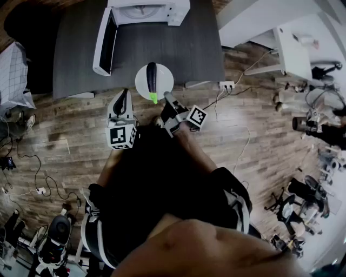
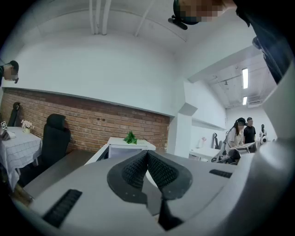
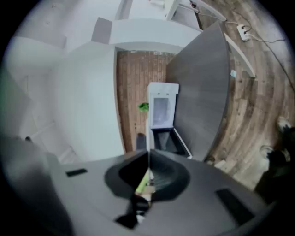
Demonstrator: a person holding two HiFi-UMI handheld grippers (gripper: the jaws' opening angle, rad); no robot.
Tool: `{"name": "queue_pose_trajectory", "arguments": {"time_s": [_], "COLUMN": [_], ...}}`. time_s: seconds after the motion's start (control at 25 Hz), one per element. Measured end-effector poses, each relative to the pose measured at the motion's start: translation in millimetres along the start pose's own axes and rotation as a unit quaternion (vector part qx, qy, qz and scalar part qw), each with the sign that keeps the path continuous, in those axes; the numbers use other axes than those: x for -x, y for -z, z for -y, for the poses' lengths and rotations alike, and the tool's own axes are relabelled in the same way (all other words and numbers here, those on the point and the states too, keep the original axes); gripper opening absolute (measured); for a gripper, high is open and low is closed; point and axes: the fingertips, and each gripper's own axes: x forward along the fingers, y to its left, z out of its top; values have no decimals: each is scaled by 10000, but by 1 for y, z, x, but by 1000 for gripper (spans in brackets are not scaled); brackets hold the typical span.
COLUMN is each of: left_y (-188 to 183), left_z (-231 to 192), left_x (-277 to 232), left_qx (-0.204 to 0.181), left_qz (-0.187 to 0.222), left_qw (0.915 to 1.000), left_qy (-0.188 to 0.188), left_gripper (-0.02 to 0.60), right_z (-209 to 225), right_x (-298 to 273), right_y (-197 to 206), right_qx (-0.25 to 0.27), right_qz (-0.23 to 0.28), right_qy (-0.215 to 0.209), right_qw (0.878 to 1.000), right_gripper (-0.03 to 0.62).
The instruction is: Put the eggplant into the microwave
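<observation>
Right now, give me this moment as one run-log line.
left gripper shut, empty | right gripper shut on eggplant stem | eggplant on plate | microwave door open

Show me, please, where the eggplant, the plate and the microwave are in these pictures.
eggplant (image 1: 152,76), head view, the middle of its dark body.
plate (image 1: 165,81), head view, the bare white part right of the eggplant.
microwave (image 1: 177,11), head view, the white panel right of its opening.
</observation>
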Motion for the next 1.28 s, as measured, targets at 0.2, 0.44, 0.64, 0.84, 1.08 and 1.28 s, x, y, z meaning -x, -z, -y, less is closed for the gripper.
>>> {"name": "queue_pose_trajectory", "arguments": {"time_s": [0.2, 0.44, 0.64, 0.84, 1.08, 1.28], "left_y": [7, 3, 4, 2, 8, 7], "left_z": [-1, -2, 3, 14, 26, 40], "left_x": [-1, -3, -5, -10, -13, -15], "left_qx": [-6, 8, -20, -10, -34, -56], "left_qz": [-21, 14, 12, 16, -19, -8], "left_qw": [10000, 10000, 10000, 10000, 10000, 9998], "left_qy": [5, 14, 37, 4, -81, -188], "left_gripper": [35, 35, 35, 35, 35, 35], "right_z": [2, 0, 0, 0, 3, 9], "right_x": [-1, 0, 2, 6, 12, 18], "right_y": [-1, -1, -5, -13, -21, -29], "right_qx": [-25, 4, -38, -56, -104, -109], "right_qz": [-10, -1, -8, -41, -139, -271], "right_qy": [7, 29, 6, -28, -39, -9], "right_qw": [10000, 10000, 10000, 10000, 9998, 9996], "right_gripper": [37, 37, 37, 37, 37, 37]}}
